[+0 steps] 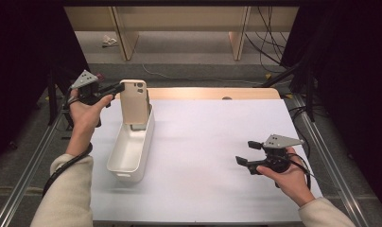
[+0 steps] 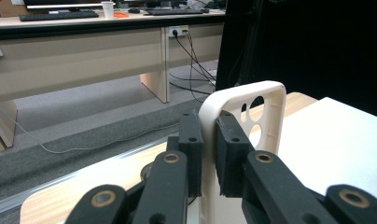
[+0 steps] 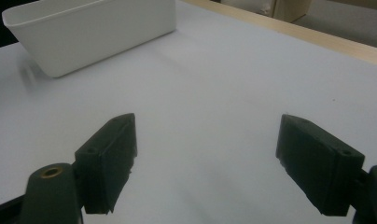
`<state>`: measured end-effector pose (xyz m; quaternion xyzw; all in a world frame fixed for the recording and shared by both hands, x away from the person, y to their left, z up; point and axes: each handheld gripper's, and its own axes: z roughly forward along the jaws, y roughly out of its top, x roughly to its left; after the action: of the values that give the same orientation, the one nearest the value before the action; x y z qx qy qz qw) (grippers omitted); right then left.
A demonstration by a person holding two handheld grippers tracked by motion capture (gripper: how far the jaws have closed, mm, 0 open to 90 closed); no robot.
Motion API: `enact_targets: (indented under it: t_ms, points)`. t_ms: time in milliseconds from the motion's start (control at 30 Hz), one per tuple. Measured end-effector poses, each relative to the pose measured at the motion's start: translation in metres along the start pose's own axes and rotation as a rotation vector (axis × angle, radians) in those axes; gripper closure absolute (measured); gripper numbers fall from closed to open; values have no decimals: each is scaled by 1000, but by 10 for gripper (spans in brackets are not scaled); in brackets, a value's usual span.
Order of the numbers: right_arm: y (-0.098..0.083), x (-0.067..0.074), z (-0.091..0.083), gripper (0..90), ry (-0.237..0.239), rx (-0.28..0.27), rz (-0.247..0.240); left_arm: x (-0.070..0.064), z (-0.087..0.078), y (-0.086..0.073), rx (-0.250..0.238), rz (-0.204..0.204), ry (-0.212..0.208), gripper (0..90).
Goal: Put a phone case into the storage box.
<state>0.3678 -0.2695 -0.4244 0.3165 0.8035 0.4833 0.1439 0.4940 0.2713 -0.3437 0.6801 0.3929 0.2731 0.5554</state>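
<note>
Cream plastic, thin and easily bent: that is the phone case (image 1: 134, 101) you hold upright with your left gripper (image 1: 117, 88), its lower end dipping into the far end of the white bin (image 1: 127, 158) and its camera cut-outs at the top. In the left gripper view the two black pads are clamped on one side wall of the case (image 2: 242, 116), near its top corner, one pad inside the shell and one outside, so the hold is on a narrow rim and not across the case's body. Your right gripper (image 1: 249, 152) hangs well apart from the bin, out over the bare white table cover (image 1: 203, 142), its jaws spread wide with nothing between them, as the right gripper view of its pads (image 3: 109, 161) confirms; the bin (image 3: 84, 32) sits beyond them in that view. The likely trouble from here lies in that one-edge grip. If you swing the case while its lower end is against the bin wall, the shell may twist in the pads or pivot out of them, and it could drop outside the bin instead of into it. Pushing down too hard could tip or slide the light bin, since nothing steadies it. Letting go with the case this steep may leave it leaning on the rim, ready to fall back towards the table's far wooden edge (image 1: 203, 93).
</note>
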Motion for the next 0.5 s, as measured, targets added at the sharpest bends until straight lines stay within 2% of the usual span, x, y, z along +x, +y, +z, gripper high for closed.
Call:
enact_targets:
  t_ms: [500]
  points:
    - [0,0,0,211,2,2,2,4,3,-5,9,-9,-3,817]
